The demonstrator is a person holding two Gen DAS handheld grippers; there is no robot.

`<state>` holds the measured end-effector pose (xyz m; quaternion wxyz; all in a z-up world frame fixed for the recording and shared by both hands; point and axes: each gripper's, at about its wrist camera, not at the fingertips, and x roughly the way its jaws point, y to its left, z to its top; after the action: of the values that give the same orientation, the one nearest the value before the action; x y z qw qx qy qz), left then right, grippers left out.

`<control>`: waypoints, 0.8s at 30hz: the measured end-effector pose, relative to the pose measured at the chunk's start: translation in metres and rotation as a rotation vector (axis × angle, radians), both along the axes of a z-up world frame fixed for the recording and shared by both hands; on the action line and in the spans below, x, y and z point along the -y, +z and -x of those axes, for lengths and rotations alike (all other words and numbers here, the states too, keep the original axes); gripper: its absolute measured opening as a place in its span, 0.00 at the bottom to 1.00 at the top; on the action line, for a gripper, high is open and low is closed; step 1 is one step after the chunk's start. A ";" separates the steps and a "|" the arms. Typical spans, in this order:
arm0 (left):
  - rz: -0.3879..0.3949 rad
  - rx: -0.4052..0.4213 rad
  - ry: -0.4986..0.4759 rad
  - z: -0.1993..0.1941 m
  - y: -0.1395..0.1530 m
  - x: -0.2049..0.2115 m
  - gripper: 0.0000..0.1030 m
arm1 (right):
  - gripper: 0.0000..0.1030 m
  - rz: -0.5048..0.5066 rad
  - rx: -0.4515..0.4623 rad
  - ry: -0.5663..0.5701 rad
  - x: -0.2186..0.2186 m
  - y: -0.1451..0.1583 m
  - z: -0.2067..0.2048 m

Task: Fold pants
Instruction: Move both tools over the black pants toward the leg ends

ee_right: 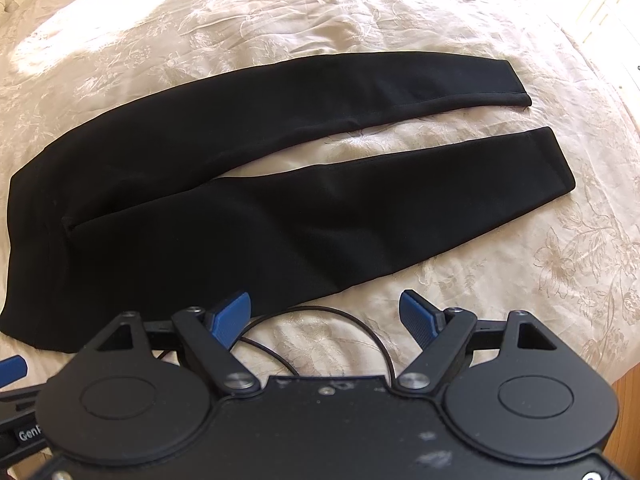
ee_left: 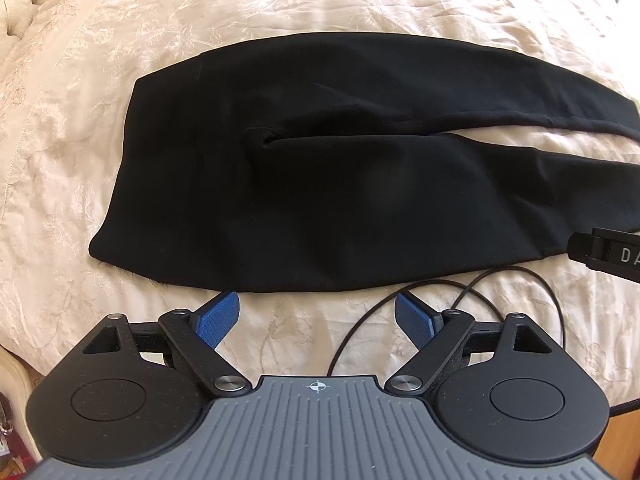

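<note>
Pants (ee_right: 224, 184) spread flat on the bedspread (ee_right: 320, 12), waist end to the left, both legs running right. Far leg (ee_right: 360, 84) behind near leg (ee_right: 400, 184) – strip of bedspread between them toward the cuffs. Left gripper (ee_left: 316, 320) just in front of the near edge at the waist end, fingers spread, not touching the cloth. Right gripper (ee_right: 326, 314) in front of the near leg, fingers apart too. Cable (ee_left: 500, 292) looped on the bedspread between the two grippers – just before the pants' near edge.
</note>
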<state>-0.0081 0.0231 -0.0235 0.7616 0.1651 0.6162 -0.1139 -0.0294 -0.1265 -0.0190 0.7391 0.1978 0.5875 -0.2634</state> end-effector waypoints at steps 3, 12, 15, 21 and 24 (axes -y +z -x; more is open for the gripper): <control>0.020 0.008 0.001 -0.001 -0.002 -0.009 0.77 | 0.82 0.002 0.007 -0.014 0.000 -0.002 0.003; 0.036 0.053 0.011 -0.005 -0.023 -0.041 0.76 | 0.81 0.037 0.051 -0.093 0.006 -0.012 0.033; 0.022 0.018 -0.022 -0.008 -0.036 -0.042 0.76 | 0.81 0.049 0.053 -0.154 0.017 -0.019 0.050; 0.043 0.035 -0.059 -0.003 -0.044 -0.032 0.76 | 0.81 0.063 0.058 -0.269 0.047 -0.024 0.088; 0.072 0.018 -0.062 0.000 -0.045 -0.024 0.76 | 0.80 0.067 0.074 -0.315 0.070 -0.025 0.100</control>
<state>-0.0086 0.0474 -0.0687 0.7688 0.1577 0.5993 -0.1580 -0.1297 -0.1964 -0.0444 0.7158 0.2725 0.5125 -0.3881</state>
